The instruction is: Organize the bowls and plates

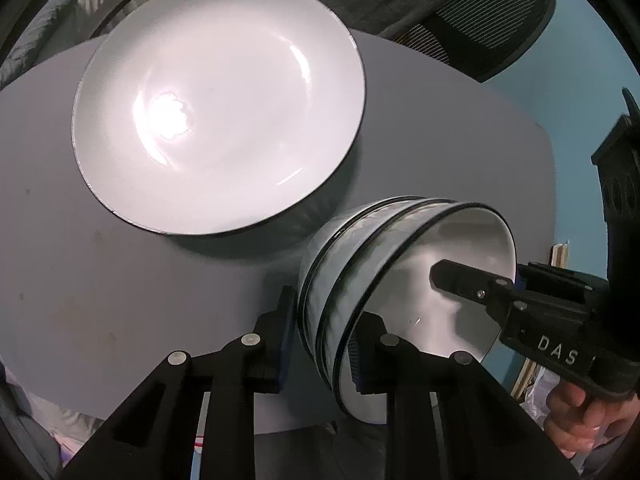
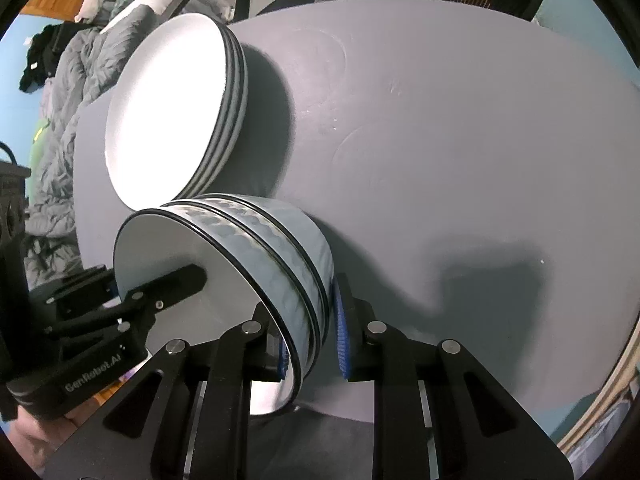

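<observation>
A stack of white plates [image 1: 220, 120] with dark rims sits on the round grey table [image 1: 100, 280]; it also shows in the right wrist view [image 2: 168, 112]. A nested stack of bowls [image 1: 360, 280], pale blue outside and white inside, is next to the plates; it also shows in the right wrist view [image 2: 264, 248]. My left gripper [image 1: 324, 344] straddles the bowls' wall, one finger inside and one outside. My right gripper [image 2: 310, 340] straddles the opposite side of the wall the same way. Both grip the bowl stack.
A black mesh office chair [image 1: 480, 8] stands behind the table. Grey bedding and clothes [image 2: 64, 100] lie to the left beyond the table edge. The table's right part [image 2: 460, 140] is bare grey surface. The near table edge runs just below the bowls.
</observation>
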`<state>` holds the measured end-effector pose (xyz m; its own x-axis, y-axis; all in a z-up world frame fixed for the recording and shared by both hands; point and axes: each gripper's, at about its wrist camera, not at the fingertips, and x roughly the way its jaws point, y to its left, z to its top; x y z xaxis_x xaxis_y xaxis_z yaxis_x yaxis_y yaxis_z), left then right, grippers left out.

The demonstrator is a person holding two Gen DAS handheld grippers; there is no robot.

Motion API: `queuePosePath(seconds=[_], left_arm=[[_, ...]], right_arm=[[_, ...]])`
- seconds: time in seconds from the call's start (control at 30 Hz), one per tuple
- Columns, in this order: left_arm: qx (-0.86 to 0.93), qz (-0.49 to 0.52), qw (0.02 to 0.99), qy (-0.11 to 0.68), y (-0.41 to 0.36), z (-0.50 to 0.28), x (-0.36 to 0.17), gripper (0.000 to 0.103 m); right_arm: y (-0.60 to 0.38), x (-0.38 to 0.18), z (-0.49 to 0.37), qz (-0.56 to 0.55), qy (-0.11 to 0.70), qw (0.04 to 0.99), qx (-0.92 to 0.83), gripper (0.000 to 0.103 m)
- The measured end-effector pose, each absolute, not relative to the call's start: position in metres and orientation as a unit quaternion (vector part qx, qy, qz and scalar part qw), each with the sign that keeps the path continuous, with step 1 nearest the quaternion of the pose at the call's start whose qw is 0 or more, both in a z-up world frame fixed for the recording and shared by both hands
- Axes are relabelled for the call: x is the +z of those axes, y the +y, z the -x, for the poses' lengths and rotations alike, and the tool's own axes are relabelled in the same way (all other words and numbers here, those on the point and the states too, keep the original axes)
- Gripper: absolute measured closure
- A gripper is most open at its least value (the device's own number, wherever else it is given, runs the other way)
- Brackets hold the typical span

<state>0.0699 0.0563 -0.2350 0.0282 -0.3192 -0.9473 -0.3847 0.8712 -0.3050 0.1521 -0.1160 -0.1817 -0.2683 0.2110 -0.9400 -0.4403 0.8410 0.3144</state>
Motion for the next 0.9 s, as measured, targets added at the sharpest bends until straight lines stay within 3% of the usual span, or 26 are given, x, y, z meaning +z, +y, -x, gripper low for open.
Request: queuePosePath(seconds=[0.6,0.9], left_arm=[[0.057,0.256,0.7,0.664,0.104,-0.083,-0.169,0.081],[0.088,0.266,0.693,0.664,0.156,-0.099,-0.191,0.08]], right_arm=[[-0.071,-0.126,-0.169,0.087,0.715,0.625,0.301,0.083],[-0.013,-0.147,-0.185,0.097,0.714,0.621,0.309,0.083]])
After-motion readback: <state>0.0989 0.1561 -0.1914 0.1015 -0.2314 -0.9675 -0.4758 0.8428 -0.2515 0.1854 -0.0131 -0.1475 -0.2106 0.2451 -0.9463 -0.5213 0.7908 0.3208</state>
